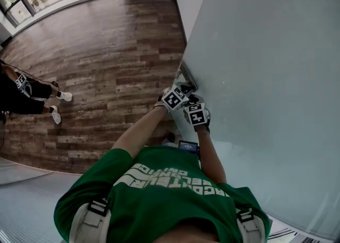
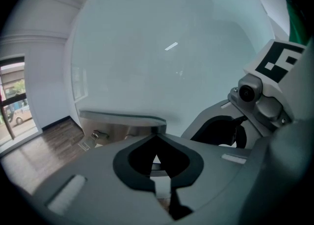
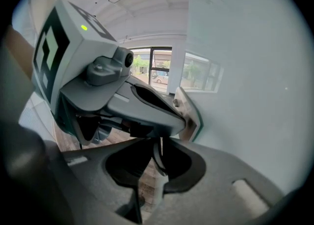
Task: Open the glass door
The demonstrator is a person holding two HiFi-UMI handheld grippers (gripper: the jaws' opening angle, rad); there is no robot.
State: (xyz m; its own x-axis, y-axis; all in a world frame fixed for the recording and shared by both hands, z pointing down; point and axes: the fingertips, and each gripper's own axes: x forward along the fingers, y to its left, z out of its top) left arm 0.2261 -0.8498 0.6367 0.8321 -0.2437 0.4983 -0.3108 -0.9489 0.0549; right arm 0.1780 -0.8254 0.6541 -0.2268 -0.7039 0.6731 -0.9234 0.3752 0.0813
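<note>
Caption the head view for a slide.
Head view: left gripper and right gripper at the metal fitting on the frosted glass door's edge.

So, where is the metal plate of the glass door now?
In the head view, the metal plate is near the middle, on the left edge of the glass door, just beyond the left tongs.

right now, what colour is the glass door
The glass door is a frosted, pale blue-green with no pattern. It shows best in the head view.
</note>
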